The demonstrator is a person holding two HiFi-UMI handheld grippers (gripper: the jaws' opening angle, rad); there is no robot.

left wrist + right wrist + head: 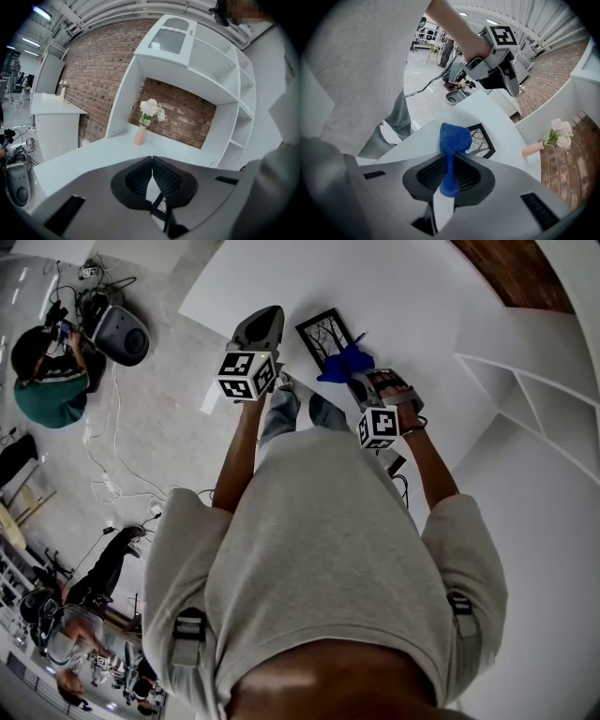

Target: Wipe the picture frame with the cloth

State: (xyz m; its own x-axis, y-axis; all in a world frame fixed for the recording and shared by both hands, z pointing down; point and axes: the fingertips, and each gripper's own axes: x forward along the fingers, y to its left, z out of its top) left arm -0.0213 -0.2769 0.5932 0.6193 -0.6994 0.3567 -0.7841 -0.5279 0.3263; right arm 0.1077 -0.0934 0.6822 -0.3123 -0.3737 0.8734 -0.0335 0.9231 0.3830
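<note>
On table [412, 282], pic frame [324, 334] flat, long axis diagonal w/ cloth [345, 363] at corner

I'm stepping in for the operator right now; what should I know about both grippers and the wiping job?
Left gripper: jaws shut, empty, held over the white table, left of the frame.
Right gripper: jaws shut on the blue cloth.
Picture frame: lies flat on the table. The cloth hangs at its near corner, and contact cannot be told.
Done: the cloth is in the jaws.
Left: wipe the frame. How much of it is wiped does not show.
</note>
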